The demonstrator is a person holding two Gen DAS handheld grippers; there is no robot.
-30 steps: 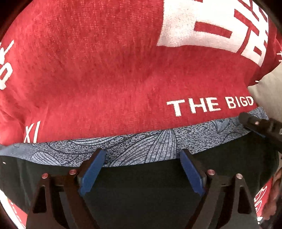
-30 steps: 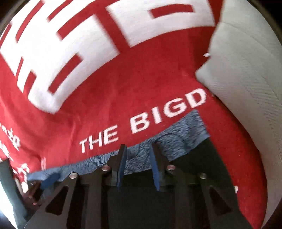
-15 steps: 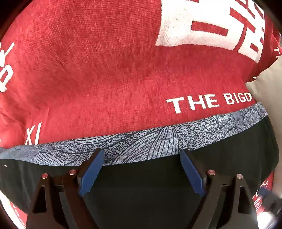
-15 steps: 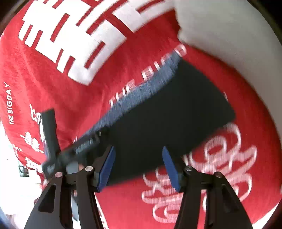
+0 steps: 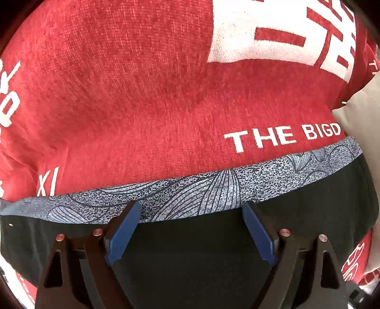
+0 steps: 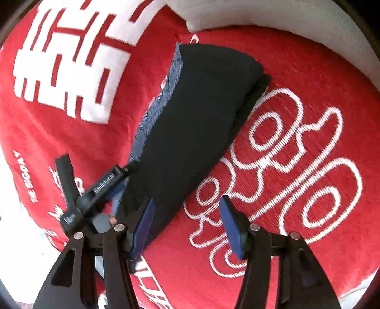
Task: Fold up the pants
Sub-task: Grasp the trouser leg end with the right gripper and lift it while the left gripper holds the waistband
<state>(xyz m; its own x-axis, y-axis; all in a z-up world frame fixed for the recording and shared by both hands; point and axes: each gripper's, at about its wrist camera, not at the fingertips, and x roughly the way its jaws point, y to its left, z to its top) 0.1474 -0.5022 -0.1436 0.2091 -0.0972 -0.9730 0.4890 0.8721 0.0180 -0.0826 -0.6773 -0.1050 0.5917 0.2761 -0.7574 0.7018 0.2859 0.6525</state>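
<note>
Two blue fingers of the left gripper [image 5: 191, 228] stay spread wide over the black pants [image 5: 194, 247], nothing pinched, view unchanged from half a second ago; near edge of the pants is cut off behind the gripper. Right wrist view: right gripper [image 6: 186, 224] has pulled back further, open and empty, whole folded pants [image 6: 190, 123] now visible on red blanket [image 6: 296, 147], white pillow [image 6: 261, 14] beyond, left gripper [image 6: 95, 190] at their patterned edge.

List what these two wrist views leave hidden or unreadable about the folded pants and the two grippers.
- Left wrist view: near part of the black pants is hidden behind the left gripper, whose jaws stand wide.
- Right wrist view: the left gripper's fingertips vanish against the pants, so any contact is unclear.
- Right wrist view: the right gripper covers the pants' near corner.
- Both views: the red blanket runs off every edge.
</note>
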